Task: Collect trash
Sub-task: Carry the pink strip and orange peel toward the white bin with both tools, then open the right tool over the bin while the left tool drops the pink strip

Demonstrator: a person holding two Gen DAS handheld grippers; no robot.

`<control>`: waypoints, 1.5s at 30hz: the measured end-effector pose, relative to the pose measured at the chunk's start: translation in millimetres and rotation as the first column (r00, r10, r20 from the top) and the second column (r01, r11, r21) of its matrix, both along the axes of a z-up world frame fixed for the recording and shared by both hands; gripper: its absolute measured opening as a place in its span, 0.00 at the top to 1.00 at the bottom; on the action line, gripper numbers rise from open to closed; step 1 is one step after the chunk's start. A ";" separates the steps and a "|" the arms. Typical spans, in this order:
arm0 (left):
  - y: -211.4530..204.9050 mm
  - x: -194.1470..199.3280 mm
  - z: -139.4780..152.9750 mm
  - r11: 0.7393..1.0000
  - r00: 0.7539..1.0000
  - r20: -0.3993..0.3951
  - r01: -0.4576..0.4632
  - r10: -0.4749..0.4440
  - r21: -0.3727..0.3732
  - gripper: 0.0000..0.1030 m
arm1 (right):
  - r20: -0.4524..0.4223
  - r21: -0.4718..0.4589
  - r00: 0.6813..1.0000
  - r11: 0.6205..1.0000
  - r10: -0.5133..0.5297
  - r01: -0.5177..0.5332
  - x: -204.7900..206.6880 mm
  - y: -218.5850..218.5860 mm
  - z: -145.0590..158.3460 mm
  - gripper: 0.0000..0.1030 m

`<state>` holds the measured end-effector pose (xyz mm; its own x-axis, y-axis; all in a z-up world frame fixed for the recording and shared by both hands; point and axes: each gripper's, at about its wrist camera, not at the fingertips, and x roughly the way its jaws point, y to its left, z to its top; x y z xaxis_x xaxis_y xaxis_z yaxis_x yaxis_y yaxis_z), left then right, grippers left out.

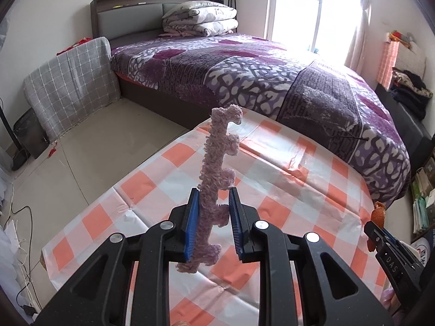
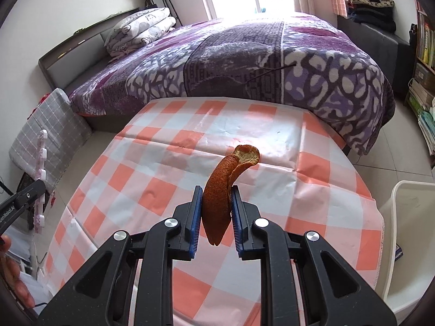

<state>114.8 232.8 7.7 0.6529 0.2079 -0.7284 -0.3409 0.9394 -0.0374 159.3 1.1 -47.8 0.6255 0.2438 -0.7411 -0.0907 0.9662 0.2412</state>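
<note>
My left gripper (image 1: 213, 206) clamping pink foam strip (image 1: 217, 168), notched, standing upright above table. My right gripper (image 2: 216, 206) pinching curled orange peel (image 2: 220, 198). Both hanging over orange-and-white checked tablecloth (image 2: 168, 184). Purple patterned bed (image 1: 244, 65) sitting beyond table, folded quilt (image 1: 201, 19) at headboard. White bin (image 2: 407, 231) standing beside table's right edge.

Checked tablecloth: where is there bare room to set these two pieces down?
The whole checked tablecloth is bare, from the bed edge back to both grippers. The left gripper grips the pink foam strip, the right gripper the orange peel. A white bin borders the right.
</note>
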 end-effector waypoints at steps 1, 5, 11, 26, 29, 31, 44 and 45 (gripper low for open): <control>-4.4 1.2 2.5 1.000 1.000 0.005 0.005 -0.005 -0.001 0.78 | 0.003 0.003 1.000 1.000 -0.004 0.004 -0.3 -1.9 0.9 0.81; -22.6 4.1 12.4 0.999 0.999 0.023 0.032 -0.032 -0.004 0.78 | 0.012 0.026 0.999 0.999 -0.030 0.029 -1.0 -17.3 7.5 0.81; -51.4 7.1 22.9 0.997 0.997 0.038 0.074 -0.074 -0.006 0.78 | 0.017 0.036 0.998 0.997 -0.068 0.067 -4.9 -40.3 15.0 0.81; -140.1 8.1 23.9 0.973 0.973 0.025 0.229 -0.230 0.023 0.77 | -0.014 0.099 0.967 0.962 -0.254 0.254 -16.6 -137.5 29.4 0.80; -158.7 9.5 22.5 0.964 0.964 0.015 0.264 -0.264 0.004 0.77 | -0.029 0.101 0.952 0.947 -0.304 0.305 -19.8 -160.4 30.3 0.79; -172.9 9.9 20.4 0.957 0.957 0.006 0.289 -0.289 -0.004 0.77 | -0.044 0.104 0.936 0.930 -0.349 0.352 -23.3 -179.3 30.5 0.78; -268.0 3.9 1.5 0.885 0.884 -0.049 0.464 -0.466 -0.051 0.77 | -0.110 0.158 0.829 0.814 -0.548 0.559 -55.7 -288.0 31.2 0.53; -273.7 3.3 -0.8 0.879 0.877 -0.054 0.474 -0.477 -0.058 0.77 | -0.112 0.163 0.823 0.807 -0.557 0.568 -58.3 -294.0 31.1 0.48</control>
